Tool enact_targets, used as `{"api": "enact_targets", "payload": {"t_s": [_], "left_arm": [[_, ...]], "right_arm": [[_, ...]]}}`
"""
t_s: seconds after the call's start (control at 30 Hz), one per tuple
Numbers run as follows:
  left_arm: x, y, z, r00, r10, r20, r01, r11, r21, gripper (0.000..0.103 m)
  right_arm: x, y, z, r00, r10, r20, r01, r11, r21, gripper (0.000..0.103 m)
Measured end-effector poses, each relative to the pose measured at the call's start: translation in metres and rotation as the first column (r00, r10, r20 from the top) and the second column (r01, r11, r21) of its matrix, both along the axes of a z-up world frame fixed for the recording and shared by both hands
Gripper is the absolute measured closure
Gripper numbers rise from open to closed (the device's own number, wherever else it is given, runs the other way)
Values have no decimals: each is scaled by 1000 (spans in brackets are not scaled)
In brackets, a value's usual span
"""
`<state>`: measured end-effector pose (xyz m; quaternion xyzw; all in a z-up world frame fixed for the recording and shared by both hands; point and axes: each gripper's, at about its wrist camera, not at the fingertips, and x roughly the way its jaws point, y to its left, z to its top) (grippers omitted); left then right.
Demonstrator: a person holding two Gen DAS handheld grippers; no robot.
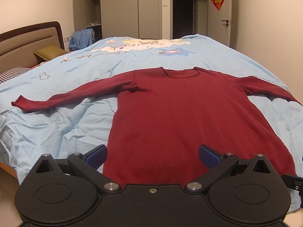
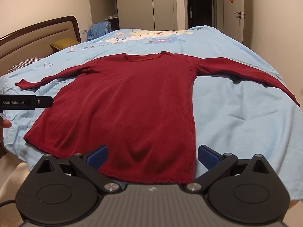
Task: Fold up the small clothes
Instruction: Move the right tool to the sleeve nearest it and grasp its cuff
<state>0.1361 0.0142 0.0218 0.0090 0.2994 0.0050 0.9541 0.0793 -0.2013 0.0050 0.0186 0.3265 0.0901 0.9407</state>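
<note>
We have the dark red long-sleeved knit sweater spread flat on the light blue bed cover, unfolded. Our left gripper and right gripper hover spread above its hem; next, we likely pinch the hem or a sleeve.

The dark red sweater had its right cuff cut off by the left wrist view's edge; the left gripper's body hid its hem.
</note>
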Motion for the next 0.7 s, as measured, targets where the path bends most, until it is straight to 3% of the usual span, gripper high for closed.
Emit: {"api": "enact_targets", "payload": {"t_s": [0.43, 0.7], "left_arm": [[90, -19, -8, 1000, 2, -17, -1, 1000, 30, 1], [143, -45, -17, 999, -31, 8, 31, 999, 18, 1]], "right_arm": [[84, -26, -8, 995, -95, -30, 96, 995, 33, 0], [123, -75, -18, 977, -214, -2, 213, 972, 99, 0]]}}
